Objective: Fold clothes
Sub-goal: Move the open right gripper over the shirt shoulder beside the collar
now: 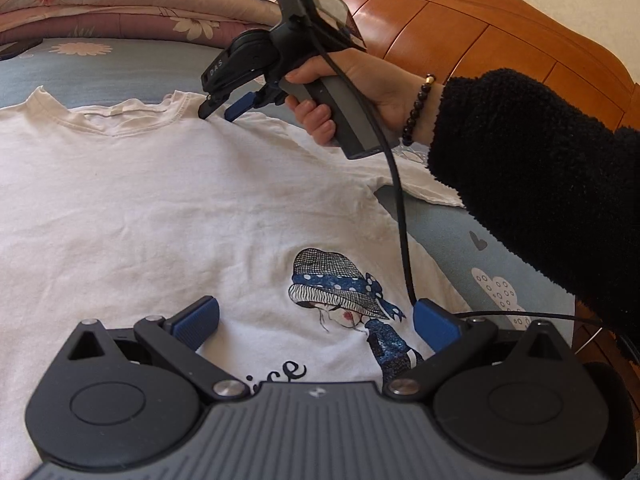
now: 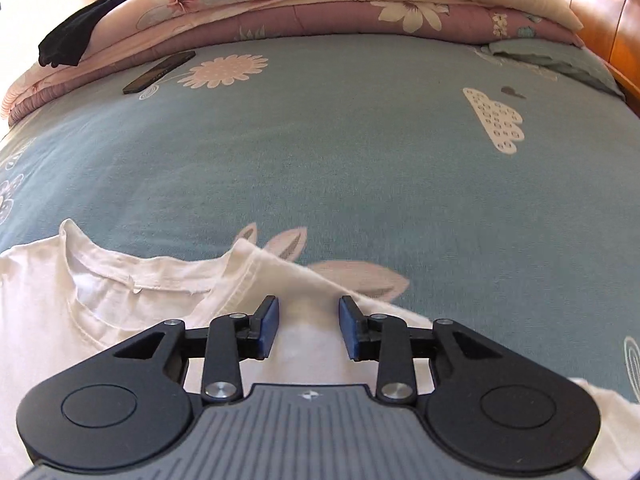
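The white T-shirt [image 1: 160,208] lies flat and face up on the blue bed sheet [image 2: 360,152], its collar toward the stacked quilts [image 2: 280,4] at the far edge of the bed and its long axis running from there back toward the person. The right gripper [image 2: 308,326] is over the shoulder beside the collar, its jaws parted with the shoulder cloth between them but, I judge, not pinched. The left gripper [image 1: 316,324] hangs wide open over the printed picture [image 1: 352,304], so the right hand is nearer to the shoulder edge.
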`<state>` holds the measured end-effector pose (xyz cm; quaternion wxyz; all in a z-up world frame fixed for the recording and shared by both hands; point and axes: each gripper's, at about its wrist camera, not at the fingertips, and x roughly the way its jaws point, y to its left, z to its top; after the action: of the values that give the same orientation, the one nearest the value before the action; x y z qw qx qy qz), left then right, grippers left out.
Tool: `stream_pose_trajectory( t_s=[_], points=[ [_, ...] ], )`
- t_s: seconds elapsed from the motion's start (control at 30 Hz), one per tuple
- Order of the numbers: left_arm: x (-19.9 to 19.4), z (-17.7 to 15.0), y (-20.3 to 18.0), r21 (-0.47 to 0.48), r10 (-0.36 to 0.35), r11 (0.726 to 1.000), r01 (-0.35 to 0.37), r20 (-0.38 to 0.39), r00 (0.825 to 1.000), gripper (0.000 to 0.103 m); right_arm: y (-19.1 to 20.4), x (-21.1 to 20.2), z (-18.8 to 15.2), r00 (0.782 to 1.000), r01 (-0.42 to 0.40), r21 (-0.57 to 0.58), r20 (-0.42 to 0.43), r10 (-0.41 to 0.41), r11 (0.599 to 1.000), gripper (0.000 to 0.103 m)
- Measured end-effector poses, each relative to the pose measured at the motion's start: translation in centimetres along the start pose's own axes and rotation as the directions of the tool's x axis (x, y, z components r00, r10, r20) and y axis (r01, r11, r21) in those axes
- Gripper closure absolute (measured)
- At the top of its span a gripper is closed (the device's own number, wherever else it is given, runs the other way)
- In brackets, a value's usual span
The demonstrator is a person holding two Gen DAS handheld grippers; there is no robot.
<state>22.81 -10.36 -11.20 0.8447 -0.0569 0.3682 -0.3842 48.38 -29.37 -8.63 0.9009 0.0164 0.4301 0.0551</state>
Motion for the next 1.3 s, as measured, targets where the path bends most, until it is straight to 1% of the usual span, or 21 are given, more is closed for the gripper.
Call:
stream_pose_trajectory(
  t_s=[0.07, 0.13, 0.17, 0.2, 0.27, 0.33, 0.43, 0.57, 0.6, 0.63, 0.67, 0.7, 0.73, 0.77, 0.87, 0.9, 0.97, 1.07, 1.13, 1.2, 1.3],
  points=[
    [0.1, 0.0, 0.0, 0.0, -0.001, 1.0, 0.001, 0.0, 1.0, 0.001, -0.5, -0.9, 0.7, 1.0, -0.013, 0.02, -0.005, 0.014, 1.0, 0.063],
    [0.0, 0.0, 0.1, 0.0, -0.003, 1.0, 0.003, 0.0, 1.0, 0.001, -1.6, -3.4, 0.7, 0.999, -0.033, 0.029, 0.033, 0.032, 0.999, 0.062],
    [0.0, 0.0, 0.1, -0.001, -0.003, 1.0, 0.003, 0.0, 1.0, 0.001, -2.4, -4.9, 0.4, 0.998, -0.033, 0.035, 0.049, 0.031, 0.999, 0.058],
    [0.0, 0.1, 0.1, -0.001, -0.003, 1.0, 0.003, 0.001, 1.0, 0.001, -3.5, -6.3, 0.0, 0.998, -0.029, 0.05, 0.058, 0.026, 0.998, 0.057],
    [-0.1, 0.1, 0.1, 0.0, -0.001, 1.0, 0.001, 0.0, 1.0, 0.001, -5.8, -8.7, -1.2, 0.998, -0.017, 0.092, 0.066, 0.011, 0.996, 0.056],
    [-0.1, 0.1, 0.1, 0.005, 0.004, 1.0, -0.004, 0.001, 1.0, 0.001, -8.3, -10.0, -2.8, 0.999, -0.008, 0.147, 0.053, 0.0, 0.989, 0.057],
    [-0.2, 0.0, -0.2, 0.018, 0.014, 1.0, -0.014, 0.003, 1.0, 0.001, -11.5, -10.3, -5.0, 0.999, 0.003, 0.234, 0.033, -0.011, 0.972, 0.057],
    [-0.1, -0.1, -0.4, 0.042, 0.026, 0.999, -0.026, 0.007, 1.0, 0.001, -14.3, -8.9, -6.6, 0.997, -0.063, 0.363, 0.054, 0.047, 0.929, 0.057],
    [-0.1, -0.1, -0.5, 0.046, 0.028, 0.999, -0.028, 0.008, 1.0, 0.001, -14.7, -8.3, -6.7, 0.997, -0.065, 0.38, 0.055, 0.048, 0.923, 0.057],
    [-0.1, -0.1, -0.5, 0.049, 0.029, 0.998, -0.03, 0.009, 1.0, 0.001, -14.9, -7.6, -6.9, 0.998, -0.058, 0.39, 0.052, 0.04, 0.919, 0.057],
    [-0.1, -0.1, -0.5, 0.05, 0.029, 0.998, -0.03, 0.009, 1.0, 0.001, -15.0, -6.9, -7.0, 0.999, -0.016, 0.38, 0.038, 0.002, 0.925, 0.058],
    [-0.1, -0.1, -0.4, 0.052, 0.029, 0.998, -0.03, 0.01, 1.0, 0.001, -15.1, -6.6, -7.2, 0.999, 0.034, 0.365, 0.027, -0.047, 0.93, 0.062],
    [-0.1, -0.1, -0.4, 0.05, 0.028, 0.998, -0.029, 0.011, 1.0, 0.001, -15.2, -6.3, -7.3, 0.995, 0.081, 0.353, 0.021, -0.095, 0.932, 0.079],
    [-0.1, -0.1, -0.3, 0.048, 0.026, 0.998, -0.027, 0.011, 1.0, 0.001, -15.3, -6.6, -7.4, 0.993, 0.1, 0.359, 0.027, -0.117, 0.928, 0.081],
    [-0.2, -0.1, -0.2, 0.042, 0.022, 0.999, -0.022, 0.013, 1.0, 0.001, -15.4, -7.9, -7.5, 0.987, 0.112, 0.402, 0.061, -0.148, 0.909, 0.077],
    [-0.2, -0.1, -0.2, 0.041, 0.021, 0.999, -0.022, 0.013, 1.0, 0.001, -15.1, -8.3, -7.5, 0.986, 0.108, 0.399, 0.072, -0.148, 0.911, 0.076],
    [-0.2, -0.1, -0.2, 0.041, 0.021, 0.999, -0.022, 0.014, 1.0, 0.001, -14.3, -8.8, -7.3, 0.991, 0.06, 0.381, 0.084, -0.099, 0.923, 0.076],
    [-0.2, -0.1, -0.2, 0.044, 0.023, 0.999, -0.024, 0.014, 1.0, 0.001, -13.0, -8.6, -7.1, 0.997, 0.006, 0.351, 0.065, -0.031, 0.936, 0.076],
    [-0.2, -0.1, -0.2, 0.046, 0.023, 0.999, -0.024, 0.015, 1.0, 0.001, -12.1, -7.3, -6.8, 0.999, 0.018, 0.316, 0.037, -0.032, 0.949, 0.076],
    [-0.2, -0.1, -0.2, 0.046, 0.023, 0.999, -0.023, 0.016, 1.0, 0.001, -11.7, -5.6, -6.6, 0.998, 0.056, 0.297, 0.009, -0.061, 0.953, 0.076],
    [-0.2, -0.1, -0.2, 0.045, 0.02, 0.999, -0.021, 0.018, 1.0, 0.001, -11.9, -4.6, -5.7, 0.994, 0.088, 0.281, 0.035, -0.102, 0.956, 0.076]
  ],
)
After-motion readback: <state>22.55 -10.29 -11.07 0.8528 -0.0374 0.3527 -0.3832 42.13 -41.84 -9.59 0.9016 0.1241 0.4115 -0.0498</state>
